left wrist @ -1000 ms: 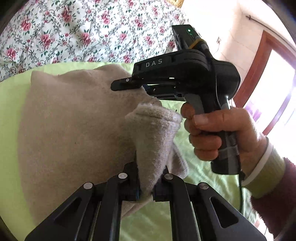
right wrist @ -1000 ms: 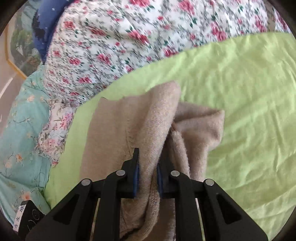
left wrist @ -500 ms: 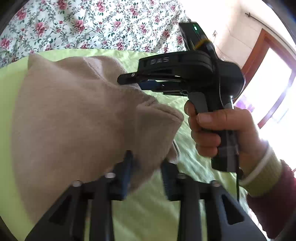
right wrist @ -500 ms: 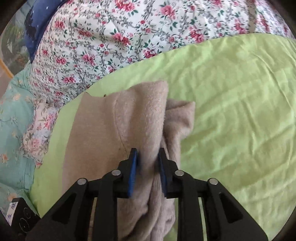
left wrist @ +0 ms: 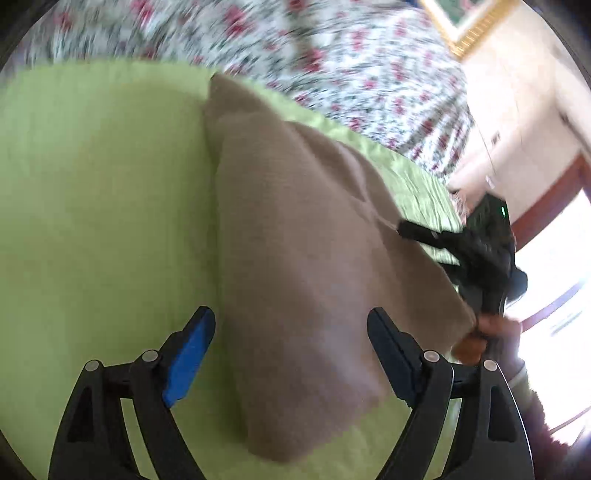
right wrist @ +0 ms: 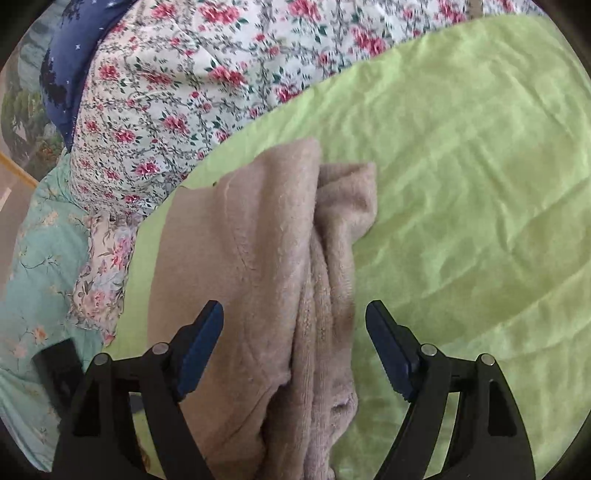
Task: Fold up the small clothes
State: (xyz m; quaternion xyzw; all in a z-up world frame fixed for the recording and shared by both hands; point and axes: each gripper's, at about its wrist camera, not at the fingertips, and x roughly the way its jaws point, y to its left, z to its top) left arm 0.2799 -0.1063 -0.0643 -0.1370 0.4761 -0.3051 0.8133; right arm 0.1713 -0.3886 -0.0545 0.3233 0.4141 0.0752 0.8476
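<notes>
The work surface is a lime-green sheet [right wrist: 461,177], lightly creased, spread over a bed. Behind it lies a white floral quilt w/ pink roses [right wrist: 177,81]; a dark blue cloth w/ small white specks [right wrist: 66,62] sits at the far left of the right wrist view, and a teal floral bedcover [right wrist: 40,266] runs down the left edge. A gold-framed picture [left wrist: 465,29] hangs on the pale wall, top right of the left wrist view, which is motion-blurred. Reddish-brown wood trim [left wrist: 550,199] edges a very bright opening at right.

The beige knit garment [right wrist: 236,266] lies on the green sheet, partly folded: a flat panel at left, a thicker bunched fold along its right side.

Left gripper [left wrist: 291,354]: jaws opening, spread wide, blue pads clear of the fabric; the garment's near end lies between them, not pinched. Right gripper [right wrist: 293,347]: jaws also opening, wide apart, the bunched fold between them but not touched by either pad. In the left wrist view the right gripper's black body is at the garment's right edge, w/ the person's hand [left wrist: 476,339] on its handle.
</notes>
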